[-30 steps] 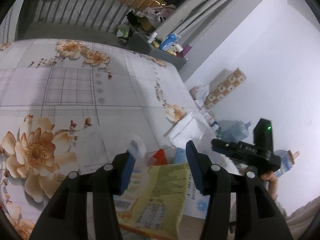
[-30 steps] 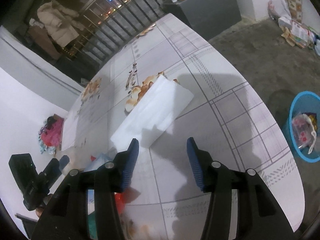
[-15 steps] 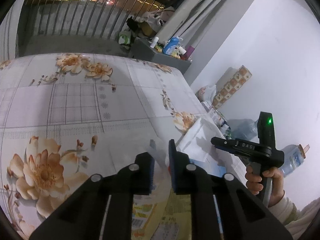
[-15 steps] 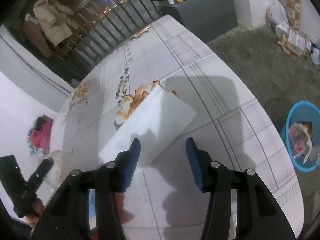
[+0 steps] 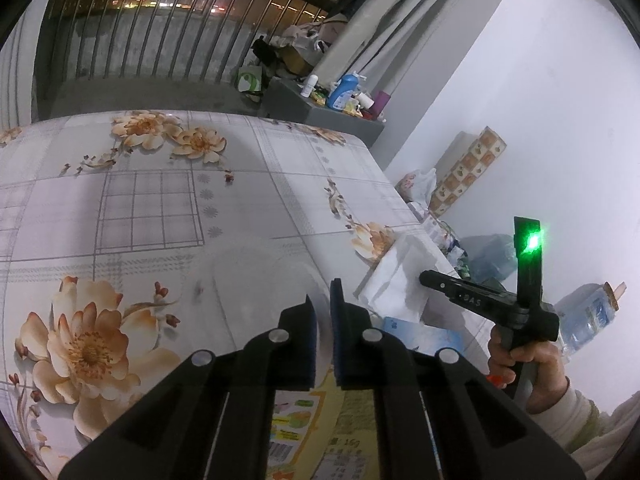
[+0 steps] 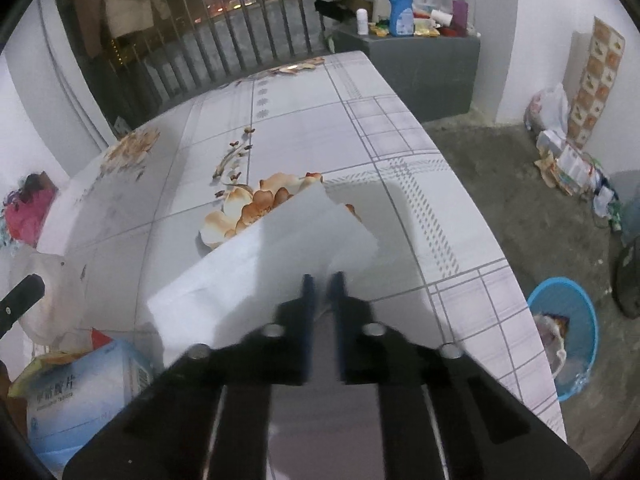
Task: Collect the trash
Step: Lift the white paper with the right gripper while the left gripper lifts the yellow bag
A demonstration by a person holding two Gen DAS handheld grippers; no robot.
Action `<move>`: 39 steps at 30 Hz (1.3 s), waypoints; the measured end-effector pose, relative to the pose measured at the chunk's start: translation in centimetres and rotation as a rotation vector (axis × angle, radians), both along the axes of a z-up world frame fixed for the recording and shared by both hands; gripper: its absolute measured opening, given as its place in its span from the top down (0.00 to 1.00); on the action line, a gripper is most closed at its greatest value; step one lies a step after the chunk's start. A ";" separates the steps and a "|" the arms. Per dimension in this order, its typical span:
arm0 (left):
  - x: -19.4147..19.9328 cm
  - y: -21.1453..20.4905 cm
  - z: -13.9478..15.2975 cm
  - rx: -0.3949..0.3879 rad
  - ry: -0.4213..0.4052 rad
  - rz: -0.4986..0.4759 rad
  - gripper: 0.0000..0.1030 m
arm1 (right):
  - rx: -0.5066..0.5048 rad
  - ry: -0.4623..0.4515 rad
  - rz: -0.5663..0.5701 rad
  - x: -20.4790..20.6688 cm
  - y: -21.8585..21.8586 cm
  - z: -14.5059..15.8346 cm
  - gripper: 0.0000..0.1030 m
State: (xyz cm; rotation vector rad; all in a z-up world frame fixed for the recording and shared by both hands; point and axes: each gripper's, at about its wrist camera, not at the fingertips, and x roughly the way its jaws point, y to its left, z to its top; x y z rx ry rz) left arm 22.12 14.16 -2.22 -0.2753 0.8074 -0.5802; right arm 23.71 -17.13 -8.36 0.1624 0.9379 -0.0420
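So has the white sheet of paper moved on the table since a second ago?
Yes. In the right wrist view the white paper now has its near end lifted between the shut right gripper, tilted up off the floral tablecloth it lay flat on.

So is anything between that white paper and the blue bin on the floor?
Nothing visible: the white sheet of paper lies near the floral table's edge, and the blue plastic bin stands open below, beside that edge.
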 end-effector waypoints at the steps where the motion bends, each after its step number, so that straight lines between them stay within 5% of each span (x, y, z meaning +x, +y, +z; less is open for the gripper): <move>1: 0.0 0.0 0.0 0.003 -0.004 0.002 0.95 | 0.015 -0.002 -0.001 -0.1 -0.2 0.0 1.00; 25: -0.5 1.0 4.5 -0.001 -0.159 0.030 0.95 | 0.141 -0.236 -0.028 -3.4 -2.0 7.0 1.00; 39: -2.8 -5.0 10.8 0.011 -0.270 -0.102 0.95 | 0.149 -0.389 -0.162 -9.3 -7.2 11.2 1.00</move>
